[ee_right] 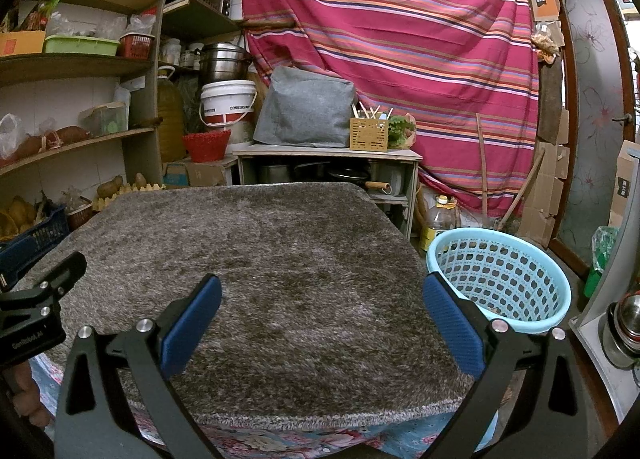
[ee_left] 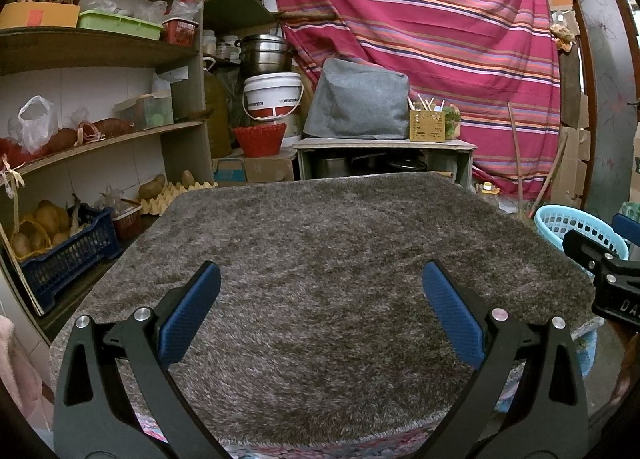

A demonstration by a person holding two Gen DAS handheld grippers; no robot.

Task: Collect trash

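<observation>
Both claws, left claw (ee_left: 321, 313) and right claw (ee_right: 322, 315), hang wide open and empty over the bare shaggy bench (ee_right: 248, 243); no trash visible, blue basket (ee_right: 500, 279) waits at 3 o'clock – collecting looks finished or unstarted, next comes a search

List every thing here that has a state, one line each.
Left tool: open, holding nothing.
Right tool: open, holding nothing.
Blue basket: upright beside the table; contents hard to see.
Grey rug: lying flat on the table, no trash visible on it.
White bucket: upright, lid on.
</observation>
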